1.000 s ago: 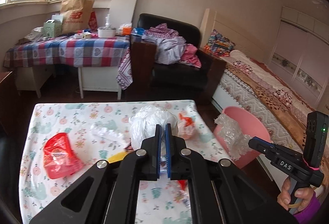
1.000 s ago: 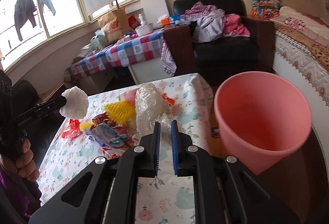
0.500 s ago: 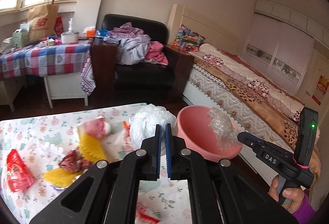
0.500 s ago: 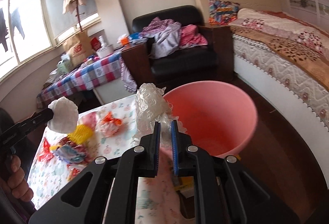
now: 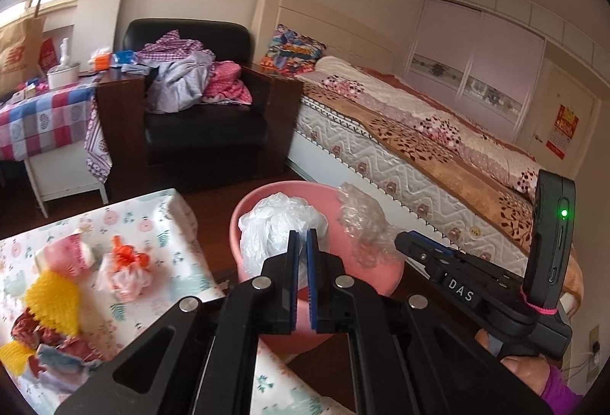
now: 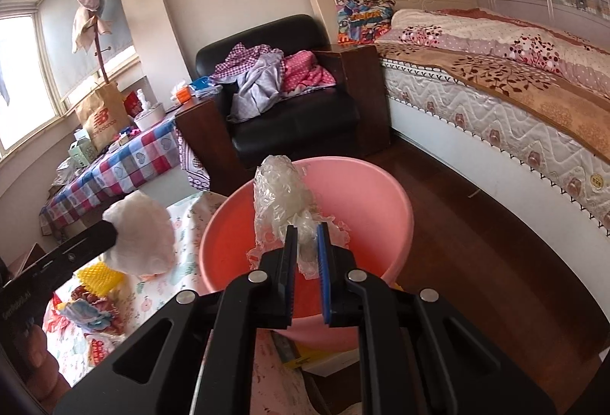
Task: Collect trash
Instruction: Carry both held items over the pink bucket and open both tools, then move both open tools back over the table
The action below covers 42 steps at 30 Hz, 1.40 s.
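My left gripper (image 5: 301, 241) is shut on a crumpled white plastic bag (image 5: 280, 224) and holds it over the near side of the pink bin (image 5: 381, 272). My right gripper (image 6: 306, 236) is shut on a wad of clear bubble wrap (image 6: 280, 194) above the pink bin (image 6: 366, 186). In the left wrist view the right gripper (image 5: 400, 245) holds the bubble wrap (image 5: 362, 224) at the bin's right rim. In the right wrist view the left gripper (image 6: 112, 234) holds the white bag (image 6: 141, 237) left of the bin.
A floral-cloth table (image 5: 160, 224) left of the bin carries several pieces of trash: a yellow mesh (image 5: 53, 298), a red-and-white bag (image 5: 124, 268), wrappers (image 6: 85, 312). A black armchair (image 5: 202, 133) with clothes, a checked table (image 6: 118, 167) and a bed (image 5: 438, 148) stand beyond.
Both grippers have swung right from over the table to over the pink bin, each still holding its trash. The bin now sits directly below them.
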Tool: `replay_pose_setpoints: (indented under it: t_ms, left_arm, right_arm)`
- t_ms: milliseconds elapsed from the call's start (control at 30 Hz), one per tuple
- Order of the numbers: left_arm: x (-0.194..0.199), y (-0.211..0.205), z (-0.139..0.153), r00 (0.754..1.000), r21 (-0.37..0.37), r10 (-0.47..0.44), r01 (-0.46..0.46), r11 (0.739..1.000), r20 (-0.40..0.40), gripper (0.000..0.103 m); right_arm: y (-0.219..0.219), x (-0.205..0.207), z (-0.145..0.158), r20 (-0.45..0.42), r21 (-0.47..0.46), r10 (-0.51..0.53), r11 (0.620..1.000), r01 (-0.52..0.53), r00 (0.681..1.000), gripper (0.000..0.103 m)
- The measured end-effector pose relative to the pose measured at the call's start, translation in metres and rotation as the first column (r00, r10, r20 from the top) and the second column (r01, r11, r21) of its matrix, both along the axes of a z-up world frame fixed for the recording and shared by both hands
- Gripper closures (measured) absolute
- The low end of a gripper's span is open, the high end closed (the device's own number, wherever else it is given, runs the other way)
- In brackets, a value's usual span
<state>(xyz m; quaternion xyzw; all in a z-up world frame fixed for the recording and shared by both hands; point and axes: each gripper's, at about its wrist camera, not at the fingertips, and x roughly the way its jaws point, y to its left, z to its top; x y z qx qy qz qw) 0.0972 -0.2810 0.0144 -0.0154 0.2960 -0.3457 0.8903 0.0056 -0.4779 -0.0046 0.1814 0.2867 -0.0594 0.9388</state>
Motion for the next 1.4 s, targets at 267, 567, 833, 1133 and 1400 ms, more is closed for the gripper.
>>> replay_pose_setpoints:
  t_ms: [267,567,833,1133,1400]
  left_arm:
    - [0.019,-0.039,-0.028,0.998,0.062,-0.026,0.030,0.998,-0.060,0.100]
    - [0.041,-0.046,-0.045,0.995,0.070,-0.020,0.027,0.997,-0.103,0.099]
    - [0.039,-0.044,-0.041,0.994,0.045,-0.038,0.043,0.998,-0.102,0.081]
    - [0.027,-0.030,-0.020,0.998,0.005,-0.020,0.020,1.000,-0.052,0.065]
    - [0.015,0.002,-0.001,0.999,-0.024,0.023,-0.024,0.999,-0.049,0.065]
  right_arm:
    - [-0.008,0.014,-0.020,-0.048,0.012,-0.020,1.000,0.021,0.999,0.092]
    - [-0.007,0.028,-0.028,-0.071,-0.001,-0.024,1.000,0.024,0.997,0.092]
    - [-0.013,0.033,-0.032,-0.093,0.025,-0.038,0.999,0.041,0.995,0.078]
    - [-0.012,0.024,-0.022,-0.072,0.023,-0.047,0.999,0.049,0.996,0.068]
    - [0.009,0.011,-0.004,-0.036,0.009,0.003,1.000,-0.002,0.999,0.064]
